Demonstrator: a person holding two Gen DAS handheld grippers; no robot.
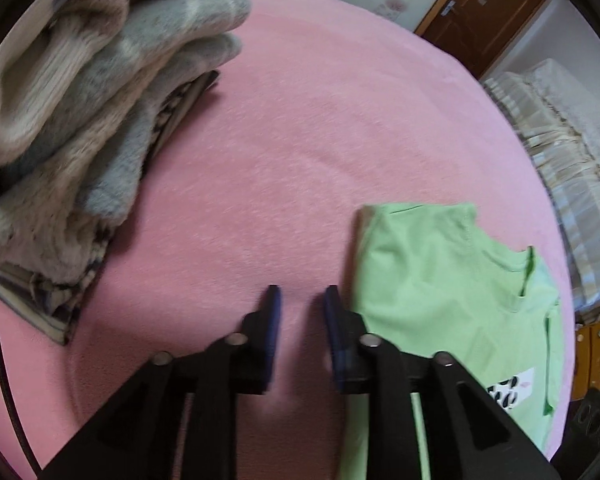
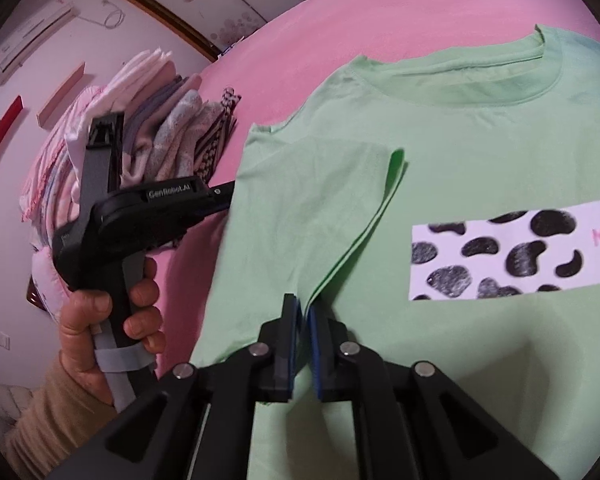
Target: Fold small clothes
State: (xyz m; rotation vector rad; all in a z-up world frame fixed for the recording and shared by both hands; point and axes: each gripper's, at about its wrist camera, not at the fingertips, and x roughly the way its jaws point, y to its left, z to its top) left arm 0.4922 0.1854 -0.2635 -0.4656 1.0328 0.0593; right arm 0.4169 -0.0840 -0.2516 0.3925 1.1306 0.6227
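Note:
A light green T-shirt [image 2: 460, 152] with a black-and-white cow-print band [image 2: 512, 252] lies flat on the pink bed cover [image 2: 300, 20]. Its left sleeve part [image 2: 320, 208] is folded over the front. My right gripper [image 2: 302, 308] is shut on the edge of that folded layer. In the left wrist view, the shirt [image 1: 440, 280] lies at the lower right. My left gripper [image 1: 302, 294] is open over the bare pink cover [image 1: 300, 140], just left of the shirt's edge, with nothing between its fingers. A hand [image 2: 88, 320] holds that tool's black body [image 2: 156, 208].
A stack of folded fluffy clothes [image 1: 80, 120] sits on the bed at the left, and the same stack of clothes [image 2: 172, 132] shows beyond the left tool. Rumpled bedding [image 1: 572, 160] and a wooden cabinet [image 1: 592, 356] stand past the bed's right edge. A brown door [image 1: 480, 4] is behind.

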